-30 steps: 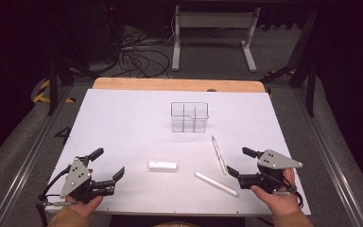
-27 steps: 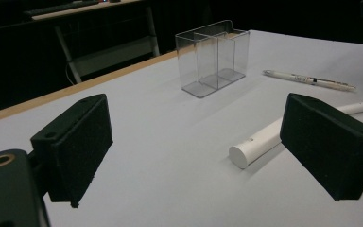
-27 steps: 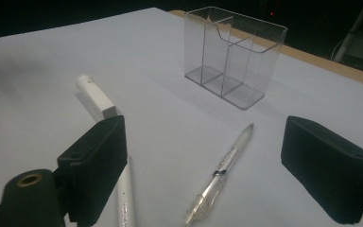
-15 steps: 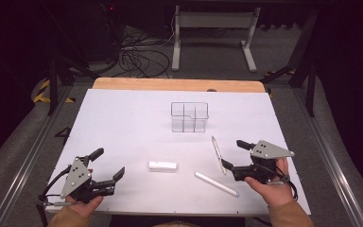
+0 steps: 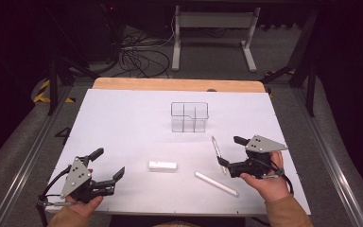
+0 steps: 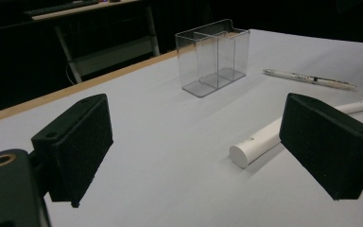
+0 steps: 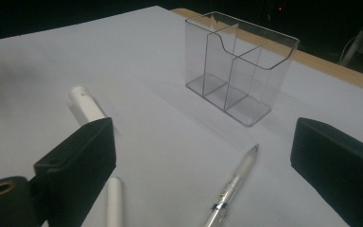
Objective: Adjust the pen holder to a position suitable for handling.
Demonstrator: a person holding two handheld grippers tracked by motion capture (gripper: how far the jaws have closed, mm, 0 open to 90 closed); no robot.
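A clear plastic organizer [image 5: 189, 117] with several compartments stands upright at mid-table; it is empty in the right gripper view [image 7: 238, 71]. A slim white pen [image 5: 217, 149] lies in front of it, to the right. My right gripper [image 5: 230, 151] is open just right of the pen, whose length runs up between the jaws [image 7: 231, 189]. A longer white stick [image 5: 216, 183] lies nearer the front edge. A short white cylinder [image 5: 162, 165] rests at centre front. My left gripper [image 5: 108, 162] is open at front left, facing the cylinder's end [image 6: 260, 139].
A white sheet [image 5: 123, 118] covers the table, and a strip of wooden edge [image 5: 170, 84] shows at the far side. Metal rails run along both sides. Beyond the table are floor cables [image 5: 137, 59] and a stand's legs [image 5: 212, 19].
My right gripper has moved left and a little forward, up to the pen. The left gripper and all the objects have stayed where they were.
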